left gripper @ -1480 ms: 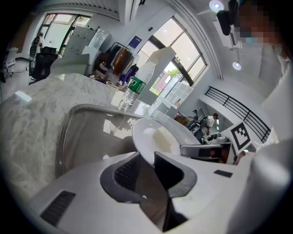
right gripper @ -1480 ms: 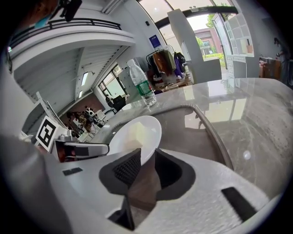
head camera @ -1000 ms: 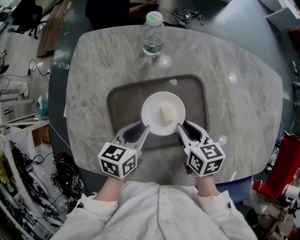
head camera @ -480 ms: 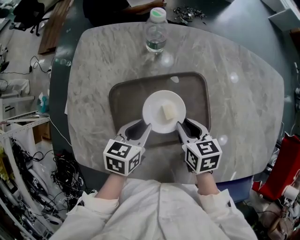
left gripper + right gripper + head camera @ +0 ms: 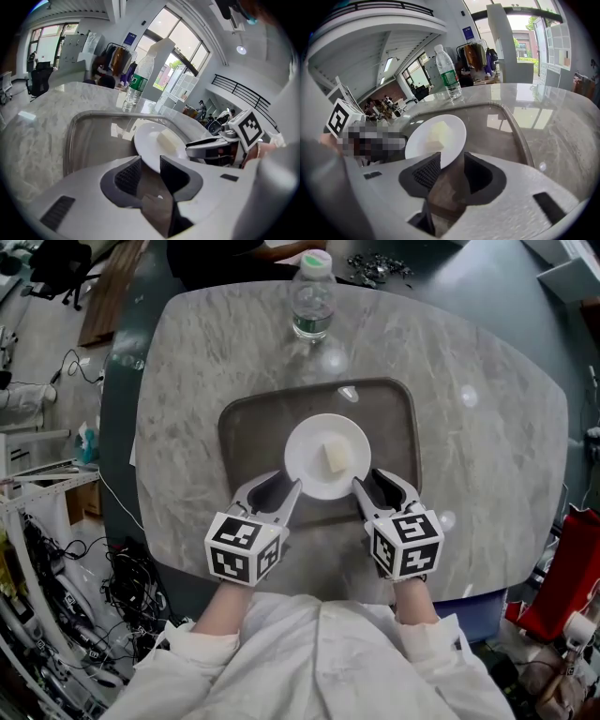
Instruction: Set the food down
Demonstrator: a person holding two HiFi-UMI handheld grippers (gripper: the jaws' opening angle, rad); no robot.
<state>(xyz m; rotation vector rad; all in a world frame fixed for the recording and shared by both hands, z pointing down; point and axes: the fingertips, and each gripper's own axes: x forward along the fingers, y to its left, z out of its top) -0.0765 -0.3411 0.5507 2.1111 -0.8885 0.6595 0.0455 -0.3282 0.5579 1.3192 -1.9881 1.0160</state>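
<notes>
A white plate (image 5: 309, 465) bearing a pale yellow block of food (image 5: 336, 457) lies in the brown tray (image 5: 253, 427). My left gripper (image 5: 289, 487) is at its near-left rim. In the left gripper view the rim (image 5: 150, 154) spans the gap between the pads, so my left gripper (image 5: 149, 165) is shut on it. At the near-right rim, my right gripper (image 5: 362, 486) has just been opening its jaws. In the right gripper view the plate edge (image 5: 450, 150) lies between the jaws, against the left pad, with a gap to the right pad. My right gripper (image 5: 453, 165) stands open.
A clear water bottle (image 5: 312, 301) with a green cap stands at the far edge of the round marble table (image 5: 487, 427), beyond the tray. Small metal parts (image 5: 375, 265) lie on the dark floor behind. Cables and clutter lie at the left.
The right gripper's jaws have spread apart off the plate rim. Both hands have stayed almost in place, and the plate sits slightly farther from me in the tray.
</notes>
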